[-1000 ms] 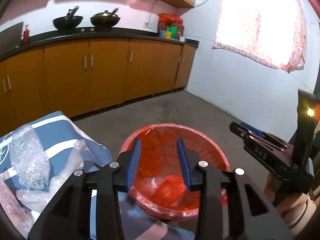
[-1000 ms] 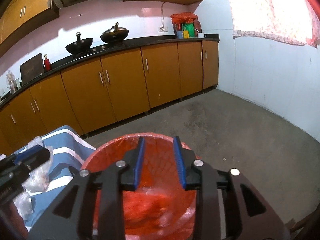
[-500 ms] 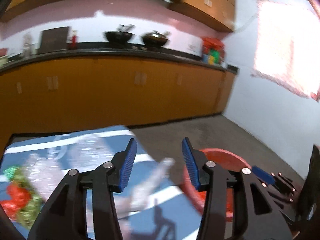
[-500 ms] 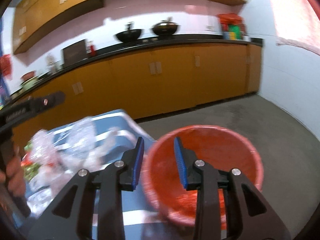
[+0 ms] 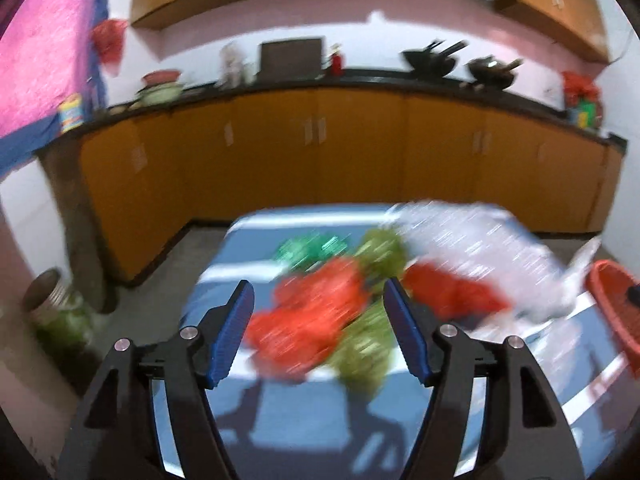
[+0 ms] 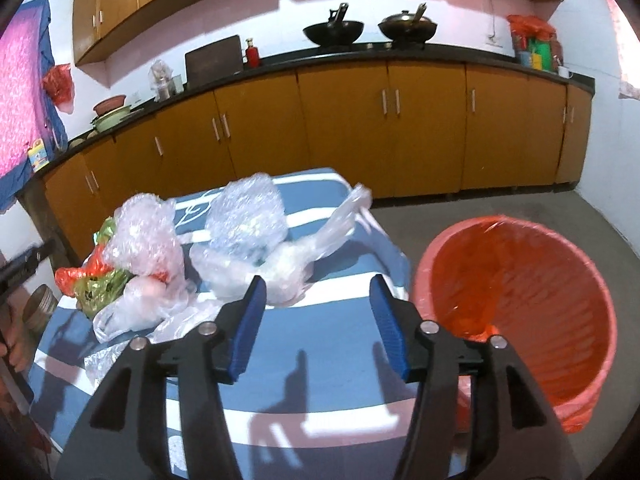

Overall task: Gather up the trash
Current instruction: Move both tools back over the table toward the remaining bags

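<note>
Oddly, left view is smeared: red and green wrappers barely readable on the striped table. Both grippers, left and right, are opening, empty. Bin beside table, its base hidden.

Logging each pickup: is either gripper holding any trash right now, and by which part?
Nothing is held. The left gripper and right gripper both have empty jaws, opening, above the striped table; the plastic wrappers lie untouched.
</note>
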Demonstrator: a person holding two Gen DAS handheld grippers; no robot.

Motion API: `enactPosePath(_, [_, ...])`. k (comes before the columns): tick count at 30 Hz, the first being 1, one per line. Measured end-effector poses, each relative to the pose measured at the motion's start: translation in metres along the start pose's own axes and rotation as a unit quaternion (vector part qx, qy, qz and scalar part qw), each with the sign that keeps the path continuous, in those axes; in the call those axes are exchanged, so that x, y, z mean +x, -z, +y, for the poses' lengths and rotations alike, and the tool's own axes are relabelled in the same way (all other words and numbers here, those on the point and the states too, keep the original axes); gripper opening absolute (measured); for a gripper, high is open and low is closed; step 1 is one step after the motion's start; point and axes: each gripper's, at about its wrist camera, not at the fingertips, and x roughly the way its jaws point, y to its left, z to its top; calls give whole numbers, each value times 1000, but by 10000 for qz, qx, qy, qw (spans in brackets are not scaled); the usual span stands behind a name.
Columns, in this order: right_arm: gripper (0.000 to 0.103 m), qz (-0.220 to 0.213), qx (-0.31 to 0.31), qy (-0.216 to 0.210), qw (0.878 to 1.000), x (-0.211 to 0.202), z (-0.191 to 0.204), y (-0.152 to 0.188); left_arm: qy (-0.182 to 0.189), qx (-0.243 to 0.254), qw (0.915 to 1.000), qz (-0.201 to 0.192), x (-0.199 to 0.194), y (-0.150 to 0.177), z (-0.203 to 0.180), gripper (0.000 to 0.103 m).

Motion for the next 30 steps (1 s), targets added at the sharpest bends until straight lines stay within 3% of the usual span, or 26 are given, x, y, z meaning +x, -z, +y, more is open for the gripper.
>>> enactPosePath(3, [57, 41, 6, 10, 10000, 8, 4, 2, -199, -86, 9993, 300, 13, 15, 12, 69])
enactPosePath(13, [57, 121, 83, 89, 9999, 16, 4, 3, -149, -168, 9958, 893, 39, 30, 37, 87])
enactPosePath(23, [57, 131, 62, 94, 9999, 20, 7, 1, 211, -378, 9804, 1924, 79, 41, 39, 92])
enactPosePath(30, [57, 243, 53, 224, 9994, 32, 6, 2, 155, -198, 9793, 2007, 88, 40, 33, 98])
